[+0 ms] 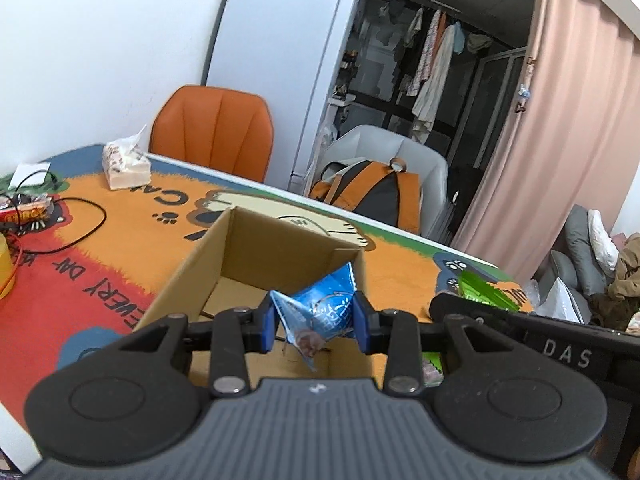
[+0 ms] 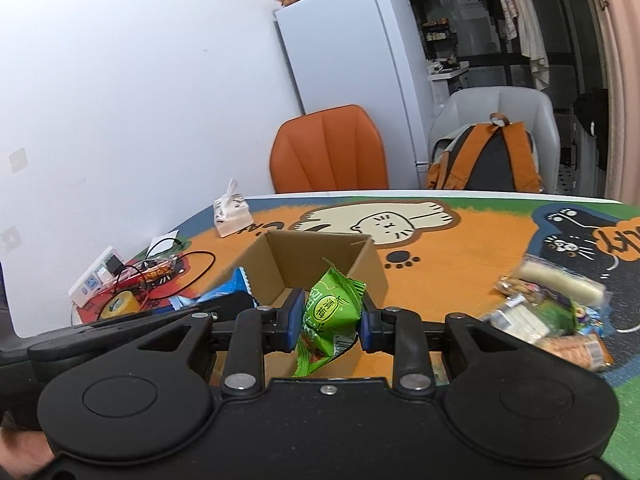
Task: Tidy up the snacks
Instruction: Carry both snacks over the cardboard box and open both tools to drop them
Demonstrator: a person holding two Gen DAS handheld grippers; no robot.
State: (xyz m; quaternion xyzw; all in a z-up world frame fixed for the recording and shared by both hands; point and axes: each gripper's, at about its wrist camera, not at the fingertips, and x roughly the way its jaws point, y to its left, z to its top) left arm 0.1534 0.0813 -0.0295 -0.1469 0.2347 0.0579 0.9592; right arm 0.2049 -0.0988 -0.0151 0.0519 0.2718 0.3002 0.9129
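Note:
My left gripper (image 1: 316, 322) is shut on a blue snack packet (image 1: 320, 304) and holds it over the open cardboard box (image 1: 192, 268). My right gripper (image 2: 329, 320) is shut on a green snack packet (image 2: 330, 312) and holds it over the near edge of the same box (image 2: 372, 268). The green packet also shows at the right in the left wrist view (image 1: 480, 288). The blue packet shows at the left in the right wrist view (image 2: 230, 286). A pile of several loose snacks (image 2: 548, 308) lies on the table to the right.
The table has a cartoon cat mat (image 2: 460, 248). A tissue pack (image 1: 124, 164) stands at the far side. A power strip (image 2: 94, 278), cables and a yellow tape roll (image 2: 118, 304) lie at the left. An orange chair (image 2: 328, 152) and a grey chair with a backpack (image 2: 488, 160) stand behind.

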